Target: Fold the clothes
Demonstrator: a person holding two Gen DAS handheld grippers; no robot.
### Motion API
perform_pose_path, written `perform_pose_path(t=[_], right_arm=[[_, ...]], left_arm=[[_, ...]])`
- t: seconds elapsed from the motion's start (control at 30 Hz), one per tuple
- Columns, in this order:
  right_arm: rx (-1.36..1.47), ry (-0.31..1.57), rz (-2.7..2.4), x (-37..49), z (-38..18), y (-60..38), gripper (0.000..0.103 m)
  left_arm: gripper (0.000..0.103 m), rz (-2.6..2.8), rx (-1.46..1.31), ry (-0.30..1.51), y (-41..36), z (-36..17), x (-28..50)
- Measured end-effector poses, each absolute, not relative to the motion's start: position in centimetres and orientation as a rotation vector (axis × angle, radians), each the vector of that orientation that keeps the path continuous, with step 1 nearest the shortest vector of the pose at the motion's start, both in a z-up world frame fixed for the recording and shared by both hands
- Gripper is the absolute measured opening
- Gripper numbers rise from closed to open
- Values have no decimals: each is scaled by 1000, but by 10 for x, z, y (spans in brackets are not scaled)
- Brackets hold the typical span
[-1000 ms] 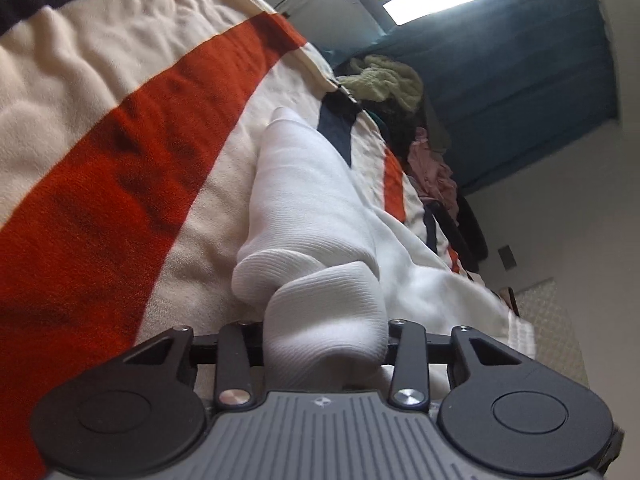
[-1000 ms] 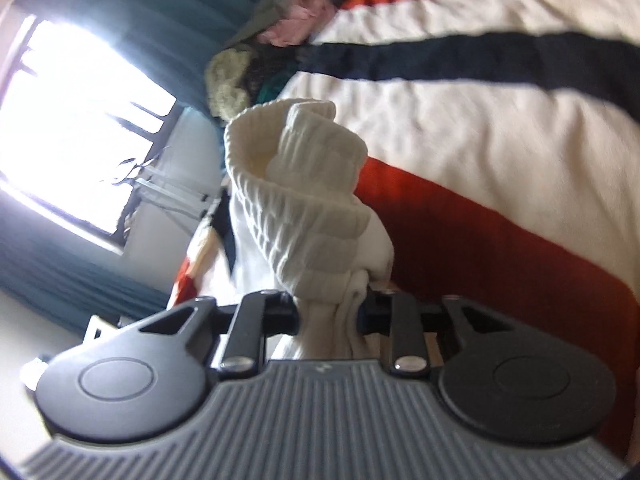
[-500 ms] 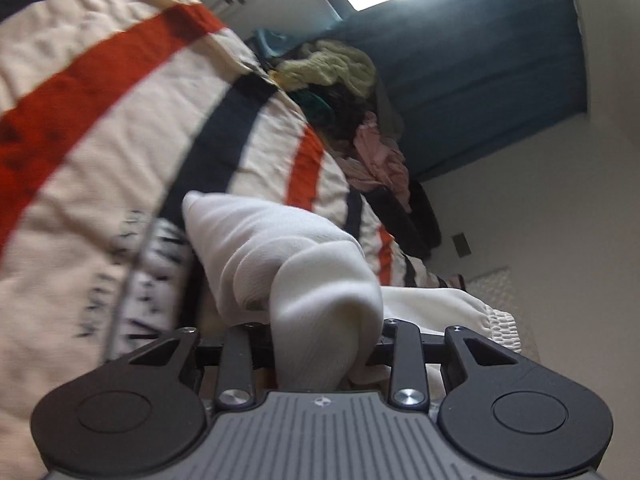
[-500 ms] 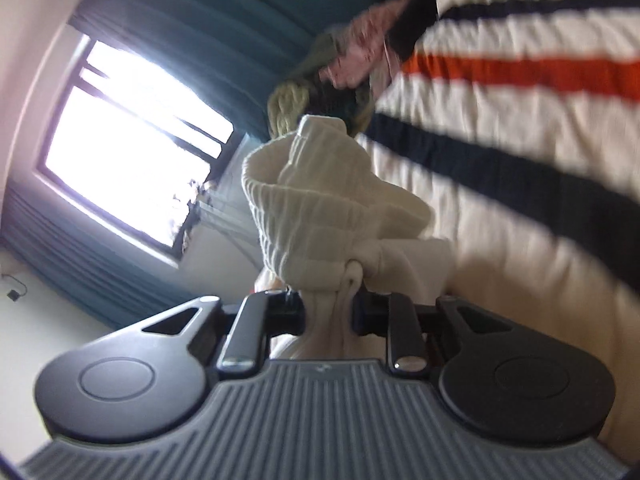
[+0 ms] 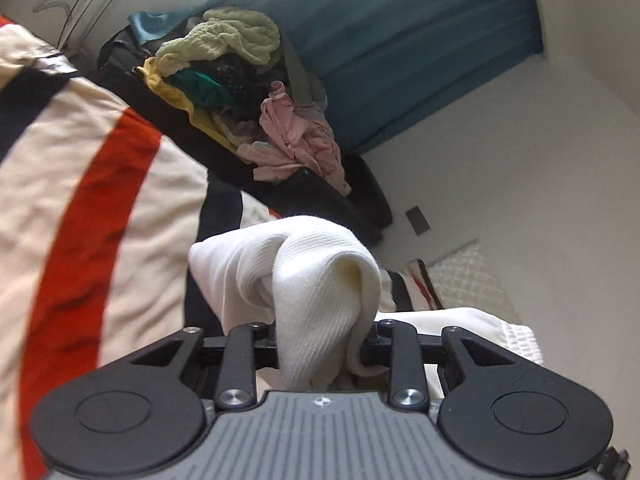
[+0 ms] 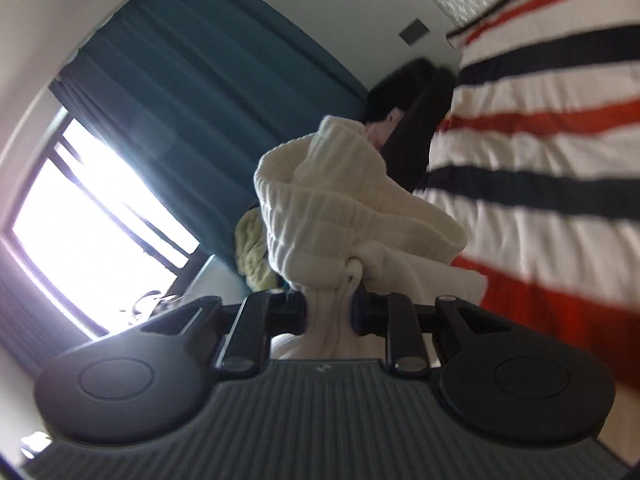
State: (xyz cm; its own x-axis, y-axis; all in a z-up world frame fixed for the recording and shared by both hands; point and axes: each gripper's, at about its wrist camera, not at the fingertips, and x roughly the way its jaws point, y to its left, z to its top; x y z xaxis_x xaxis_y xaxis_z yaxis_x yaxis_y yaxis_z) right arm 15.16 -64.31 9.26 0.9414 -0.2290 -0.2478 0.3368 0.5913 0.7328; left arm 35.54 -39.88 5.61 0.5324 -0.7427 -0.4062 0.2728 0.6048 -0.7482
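Note:
A white ribbed garment, like a pair of socks, [image 5: 320,280] is bunched between the jaws of my left gripper [image 5: 320,344], which is shut on it and holds it above the striped bed cover [image 5: 80,208]. My right gripper [image 6: 328,312] is shut on the other end of the same white garment [image 6: 340,208], whose ribbed cuff is folded over above the jaws. A further white part [image 5: 480,328] shows behind the left gripper's right side.
A pile of unfolded clothes [image 5: 240,92], with pale green, pink and dark pieces, lies at the far end of the bed by a teal curtain [image 5: 400,40]. A bright window [image 6: 92,220] is to the left in the right wrist view. White wall [image 5: 520,180] is to the right.
Both grippers have lifted and swung with the white garment: it has left the bed cover and hangs bunched. The views have tilted up towards the curtain, wall and clothes pile.

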Motion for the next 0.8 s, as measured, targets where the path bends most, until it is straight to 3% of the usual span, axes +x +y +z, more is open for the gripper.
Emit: perform_pose_path(t=[0.23, 0.47, 0.63, 0.8], right_arm=[[863, 264, -395, 207, -11, -684, 23], [965, 322, -425, 164, -108, -667, 24], [1037, 359, -455, 143, -128, -658, 30], [1031, 451, -535, 126, -119, -647, 31]], left_arm=[[31, -603, -492, 874, -450, -39, 403], [34, -676, -358, 847, -433, -114, 373], [49, -677, -275, 820, -427, -126, 354], [54, -638, -198, 862, -413, -83, 333]])
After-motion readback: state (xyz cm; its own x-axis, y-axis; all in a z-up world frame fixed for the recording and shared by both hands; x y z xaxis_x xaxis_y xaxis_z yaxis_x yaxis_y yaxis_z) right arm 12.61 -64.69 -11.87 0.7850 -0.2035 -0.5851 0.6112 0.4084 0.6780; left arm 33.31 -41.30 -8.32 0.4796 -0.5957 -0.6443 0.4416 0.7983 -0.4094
